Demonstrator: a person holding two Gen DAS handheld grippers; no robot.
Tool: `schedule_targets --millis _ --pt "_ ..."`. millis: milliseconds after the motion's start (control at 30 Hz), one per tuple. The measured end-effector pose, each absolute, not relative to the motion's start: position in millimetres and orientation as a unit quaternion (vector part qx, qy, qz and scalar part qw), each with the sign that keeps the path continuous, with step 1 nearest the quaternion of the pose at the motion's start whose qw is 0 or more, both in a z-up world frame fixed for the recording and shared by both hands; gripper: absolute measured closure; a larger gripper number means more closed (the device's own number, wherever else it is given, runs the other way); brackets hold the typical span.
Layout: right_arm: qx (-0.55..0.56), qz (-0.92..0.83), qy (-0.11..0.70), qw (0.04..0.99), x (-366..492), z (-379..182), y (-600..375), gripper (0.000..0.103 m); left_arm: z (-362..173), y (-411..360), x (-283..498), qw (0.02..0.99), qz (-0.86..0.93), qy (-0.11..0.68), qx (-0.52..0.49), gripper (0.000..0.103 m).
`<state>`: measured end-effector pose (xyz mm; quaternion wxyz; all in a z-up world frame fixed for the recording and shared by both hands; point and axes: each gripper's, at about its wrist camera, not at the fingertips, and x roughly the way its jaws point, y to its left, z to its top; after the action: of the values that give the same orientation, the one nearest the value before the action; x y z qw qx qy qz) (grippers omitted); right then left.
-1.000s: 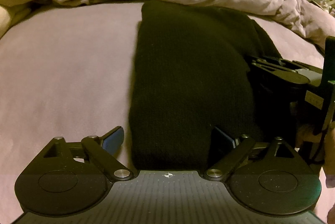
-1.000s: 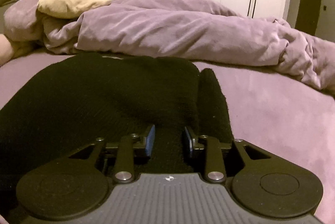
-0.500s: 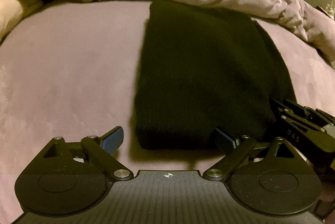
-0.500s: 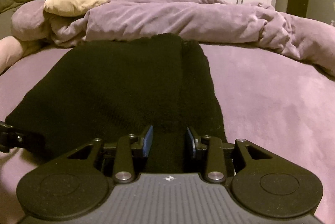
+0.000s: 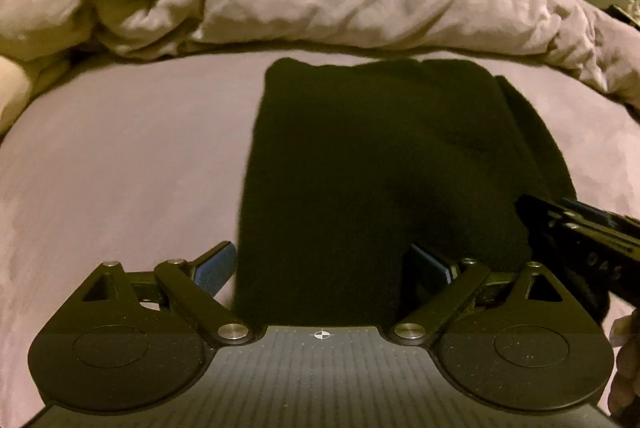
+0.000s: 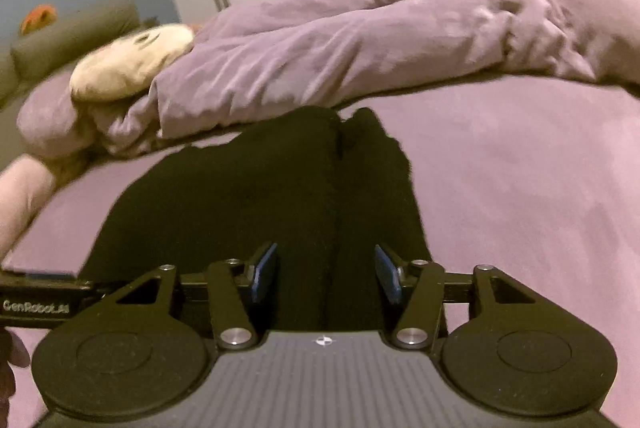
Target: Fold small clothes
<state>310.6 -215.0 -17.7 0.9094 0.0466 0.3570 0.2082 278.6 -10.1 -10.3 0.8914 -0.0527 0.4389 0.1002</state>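
- Black knit garment (image 5: 372, 168), in the left wrist view: it lies flat on the purple bed sheet (image 5: 120, 156), already folded into a tall rectangle, its near hem at 6 o'clock between the pads of the left gripper (image 5: 324, 266). The jaws stand wide apart, holding nothing. The right gripper (image 5: 576, 232) shows at 3 o'clock by the hem's right corner.
- To fold well, I judge both claws should pinch the near hem through all layers.
- Right wrist view: the garment (image 6: 260, 196) runs toward 12 o'clock, a narrower folded strip along its right edge. The right gripper (image 6: 326, 274) is spread, straddling the hem, gripping nothing.
- The crumpled duvet (image 6: 360, 40) lies beyond; stop the fold short of it.
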Motion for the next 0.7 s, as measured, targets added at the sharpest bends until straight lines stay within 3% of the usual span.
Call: schedule_targets --millis 100,167,267,600,700 --pt "0.023 0.217 0.359 0.908 315.5 -23.1 -211.5 0.061 -16.6 -15.2 283.2 0.892 0.105 0.438 -0.042 0.002" --pt "-0.003 0.217 0.345 0.913 312.6 -23.4 -209.2 0.085 -18.2 -16.7 282.5 0.892 0.106 0.438 -0.038 0.001" --pt "-0.016 0.204 0.335 0.92 304.4 -20.6 -208.0 0.093 -15.8 -16.7 277.9 0.893 0.104 0.436 -0.04 0.002" --pt "-0.05 0.175 0.352 0.918 310.8 -35.6 -200.0 0.094 -5.2 -16.1 253.5 0.883 0.093 0.458 -0.04 0.002" --pt "-0.048 0.172 0.347 0.921 298.2 -25.3 -203.0 0.085 0.6 -19.5 236.4 0.883 0.085 0.46 -0.034 0.002"
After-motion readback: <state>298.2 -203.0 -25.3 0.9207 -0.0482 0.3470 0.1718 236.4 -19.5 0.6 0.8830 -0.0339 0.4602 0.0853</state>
